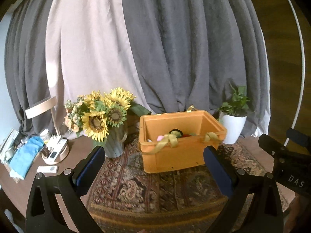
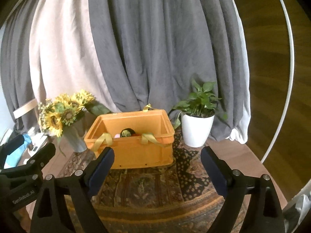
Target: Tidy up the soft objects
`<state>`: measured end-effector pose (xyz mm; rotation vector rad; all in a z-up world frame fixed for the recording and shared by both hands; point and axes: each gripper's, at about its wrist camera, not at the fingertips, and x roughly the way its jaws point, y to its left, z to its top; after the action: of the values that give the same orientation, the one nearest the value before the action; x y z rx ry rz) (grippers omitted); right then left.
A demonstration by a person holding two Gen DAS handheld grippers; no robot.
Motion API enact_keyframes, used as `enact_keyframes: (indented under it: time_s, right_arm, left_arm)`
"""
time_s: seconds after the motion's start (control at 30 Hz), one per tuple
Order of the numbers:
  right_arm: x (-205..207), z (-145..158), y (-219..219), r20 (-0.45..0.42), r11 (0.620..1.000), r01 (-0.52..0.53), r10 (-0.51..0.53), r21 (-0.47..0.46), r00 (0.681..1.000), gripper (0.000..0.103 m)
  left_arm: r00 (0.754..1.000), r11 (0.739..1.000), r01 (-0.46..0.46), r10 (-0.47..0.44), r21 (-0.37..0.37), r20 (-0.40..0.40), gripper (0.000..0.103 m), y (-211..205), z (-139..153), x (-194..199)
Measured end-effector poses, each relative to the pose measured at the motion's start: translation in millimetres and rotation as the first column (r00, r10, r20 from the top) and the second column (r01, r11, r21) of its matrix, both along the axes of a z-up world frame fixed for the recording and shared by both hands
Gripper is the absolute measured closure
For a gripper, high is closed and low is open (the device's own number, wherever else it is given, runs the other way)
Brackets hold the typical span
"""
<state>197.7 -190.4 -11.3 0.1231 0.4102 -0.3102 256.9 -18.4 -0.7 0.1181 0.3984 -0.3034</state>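
An orange plastic crate (image 1: 175, 155) with yellow ribbon handles stands on a patterned rug (image 1: 155, 190) on a round table. Soft toys lie inside it: a dark round one with a green face (image 1: 176, 132) and a pink one (image 1: 160, 137). The crate (image 2: 136, 153) and the dark toy (image 2: 127, 132) also show in the right wrist view. My left gripper (image 1: 154, 156) is open and empty, in front of the crate. My right gripper (image 2: 157, 157) is open and empty, also in front of the crate. The right gripper's body shows at the right of the left wrist view (image 1: 287, 159).
A vase of sunflowers (image 1: 103, 116) stands left of the crate. A white pot with a green plant (image 1: 233, 124) stands to its right. Remotes, a round tray (image 1: 56, 153) and a blue cloth (image 1: 25, 157) lie at the far left. Grey and beige curtains hang behind.
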Motion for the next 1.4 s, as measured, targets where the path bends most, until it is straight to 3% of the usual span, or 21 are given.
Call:
enact_keyframes:
  time_s: [0.7, 1.4]
  right_arm:
    - [-125, -7, -1, 0.02, 0.997, -0.078, 0.077, 0.021, 0.997, 0.006]
    - [-172, -10, 0, 0.037, 0.995, -0.096, 0.095, 0.03, 0.995, 0.006]
  left_arm:
    - [0.998, 0.999, -0.046, 0.047, -0.018, 0.039, 0.0, 6, 0, -139]
    - [0.996, 0.999, -0.046, 0.047, -0.012, 0.078, 0.0, 7, 2, -190]
